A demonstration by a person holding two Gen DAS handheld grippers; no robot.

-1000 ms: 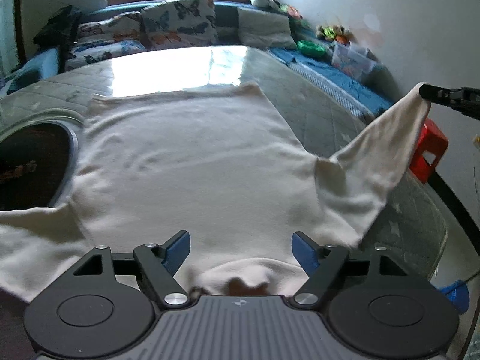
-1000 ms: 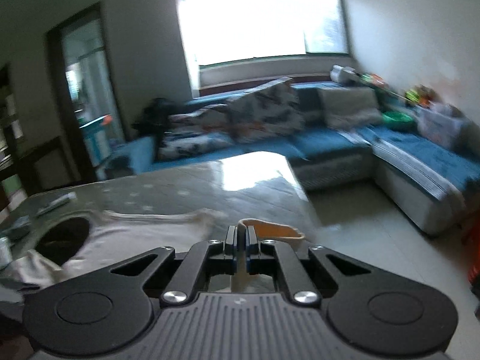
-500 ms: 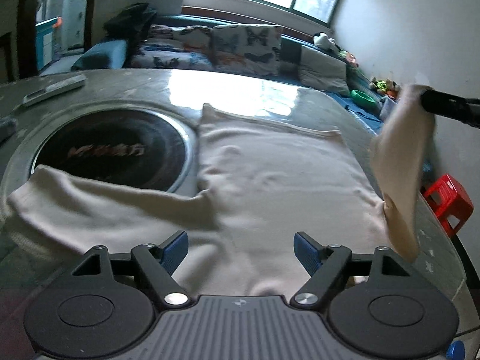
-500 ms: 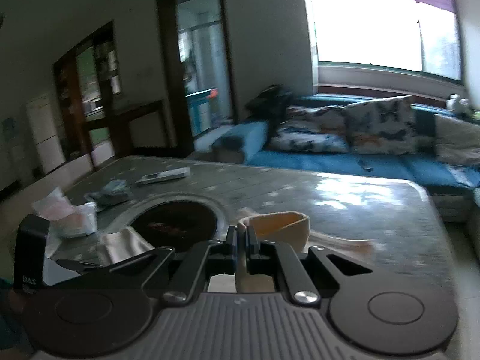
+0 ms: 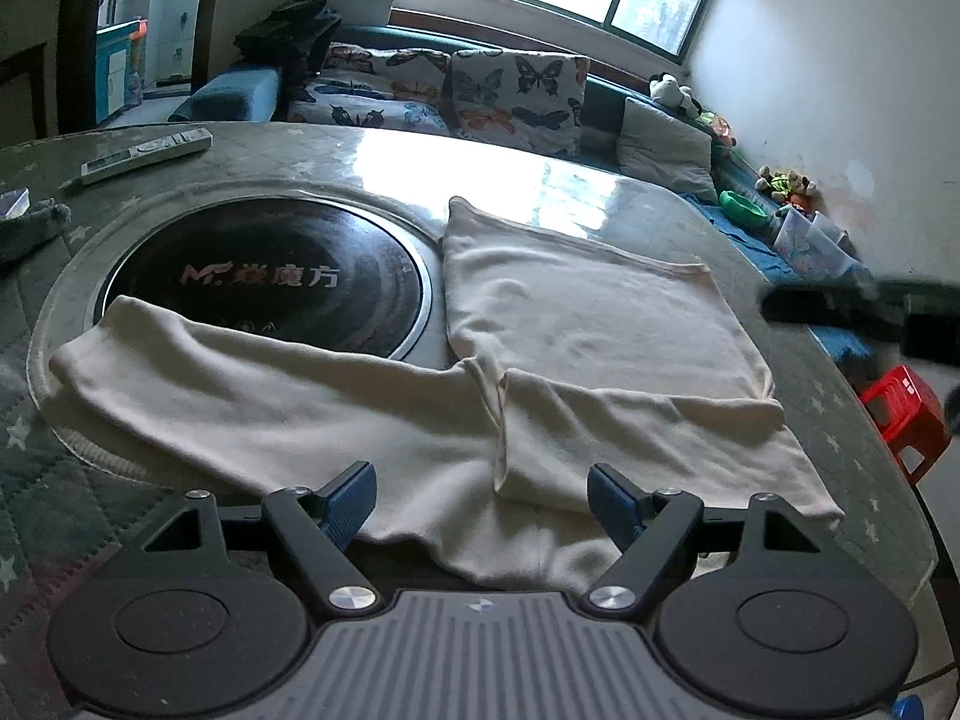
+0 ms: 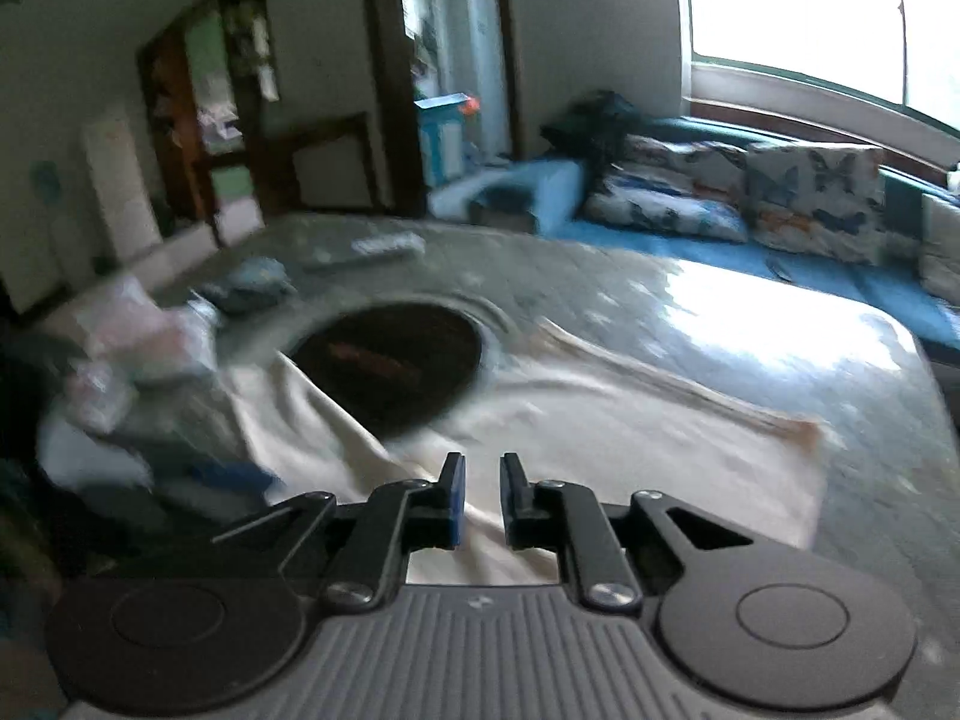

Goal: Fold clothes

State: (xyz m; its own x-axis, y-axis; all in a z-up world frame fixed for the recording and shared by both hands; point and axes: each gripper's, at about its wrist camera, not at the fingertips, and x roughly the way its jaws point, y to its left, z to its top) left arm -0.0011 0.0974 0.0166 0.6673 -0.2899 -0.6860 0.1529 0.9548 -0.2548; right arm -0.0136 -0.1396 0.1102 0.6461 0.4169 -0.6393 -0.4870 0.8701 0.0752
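a: going left to right, what edges the table (image 5: pixel 630 180)?

b: on the far left a remote (image 5: pixel 147 147) lies near the rim, then the round dark hotplate (image 5: pixel 264 276) set into the top. a bare shiny strip runs behind it toward the sofa (image 5: pixel 456 96). on the right the tabletop curves away, and a red stool (image 5: pixel 906 414) stands on the floor past that edge.

a: and the sweater (image 5: pixel 588 312)?

b: cream, spread flat. one sleeve lies leftward over the near rim of the hotplate. the other sleeve is folded across the body, its cuff close to the middle seam. the body's right edge lies near the table's right rim.

a: where is the left gripper (image 5: pixel 483 495)?

b: at the near edge, over the collar end, fingers set wide with nothing between them, not touching the cloth.

a: the right gripper (image 6: pixel 477 498)?

b: its view is blurred. its jaws are parting, a narrow gap showing, and nothing is pinched in it. the sweater lies below and ahead of it. in the left view it shows as a dark blur at the right edge, above the table's rim.
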